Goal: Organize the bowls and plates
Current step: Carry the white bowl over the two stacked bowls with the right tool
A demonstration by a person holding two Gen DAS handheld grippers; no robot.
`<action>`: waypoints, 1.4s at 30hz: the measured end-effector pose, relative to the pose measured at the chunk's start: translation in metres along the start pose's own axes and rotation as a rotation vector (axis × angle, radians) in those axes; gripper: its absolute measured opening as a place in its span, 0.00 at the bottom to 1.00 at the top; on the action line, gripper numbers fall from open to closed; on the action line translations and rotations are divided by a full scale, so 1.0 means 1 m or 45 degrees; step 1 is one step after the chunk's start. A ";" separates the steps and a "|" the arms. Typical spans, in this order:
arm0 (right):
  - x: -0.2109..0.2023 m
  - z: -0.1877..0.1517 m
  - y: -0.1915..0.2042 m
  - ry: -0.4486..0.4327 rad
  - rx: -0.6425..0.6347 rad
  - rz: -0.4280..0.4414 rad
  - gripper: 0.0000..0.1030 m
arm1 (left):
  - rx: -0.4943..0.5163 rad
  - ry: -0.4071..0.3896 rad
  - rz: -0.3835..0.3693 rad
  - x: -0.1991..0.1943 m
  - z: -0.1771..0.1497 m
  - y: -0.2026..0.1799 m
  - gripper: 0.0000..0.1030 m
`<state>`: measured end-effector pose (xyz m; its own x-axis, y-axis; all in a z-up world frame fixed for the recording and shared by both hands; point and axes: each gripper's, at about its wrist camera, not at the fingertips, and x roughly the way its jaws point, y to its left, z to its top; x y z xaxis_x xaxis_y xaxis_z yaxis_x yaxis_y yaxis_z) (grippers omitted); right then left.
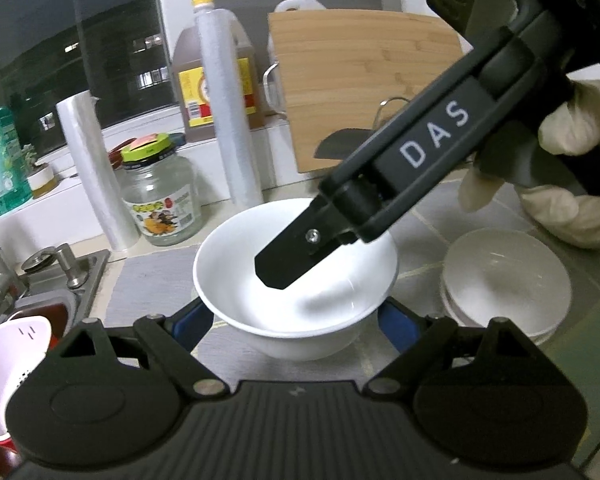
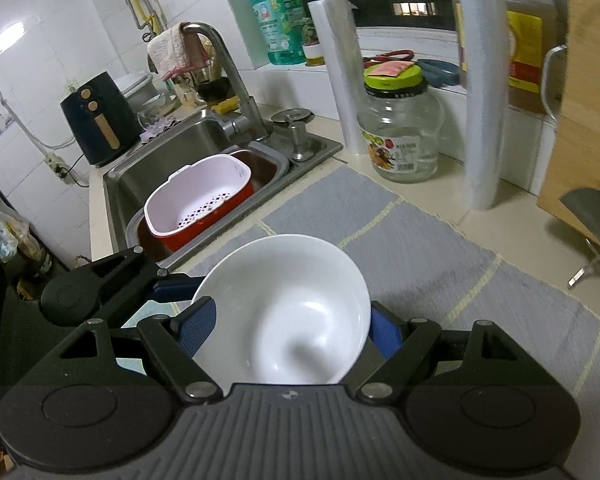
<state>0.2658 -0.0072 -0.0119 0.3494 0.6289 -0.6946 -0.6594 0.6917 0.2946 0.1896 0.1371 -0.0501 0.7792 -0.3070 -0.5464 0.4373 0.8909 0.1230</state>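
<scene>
Both grippers are meeting on one white bowl (image 1: 296,280) above the grey mat (image 2: 400,248) — the left gripper (image 1: 296,320) is clamping its sides while the right gripper (image 2: 288,332) is closing on its rim, likely a handover toward the bowl stack (image 1: 504,280) just beside.

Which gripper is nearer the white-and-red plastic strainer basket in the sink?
Left. The left gripper flanks the white ceramic bowl on its sink side, close to the white-and-red plastic strainer basket; the right gripper enters from the bowl's opposite side.
</scene>
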 end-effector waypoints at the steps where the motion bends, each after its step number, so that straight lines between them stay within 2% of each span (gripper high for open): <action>1: -0.003 -0.003 -0.001 -0.001 0.006 -0.004 0.83 | 0.005 0.000 -0.006 -0.001 0.001 -0.003 0.86; 24: -0.077 -0.058 -0.024 -0.062 0.107 -0.122 0.83 | 0.099 -0.025 -0.149 -0.005 0.017 -0.074 0.86; 42: -0.101 -0.084 -0.036 -0.041 0.149 -0.212 0.83 | 0.110 -0.018 -0.258 0.001 0.019 -0.099 0.86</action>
<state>0.1984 -0.1254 -0.0071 0.4693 0.5124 -0.7192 -0.5095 0.8223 0.2535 0.1560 0.0420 -0.0470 0.6773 -0.4821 -0.5558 0.6219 0.7787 0.0824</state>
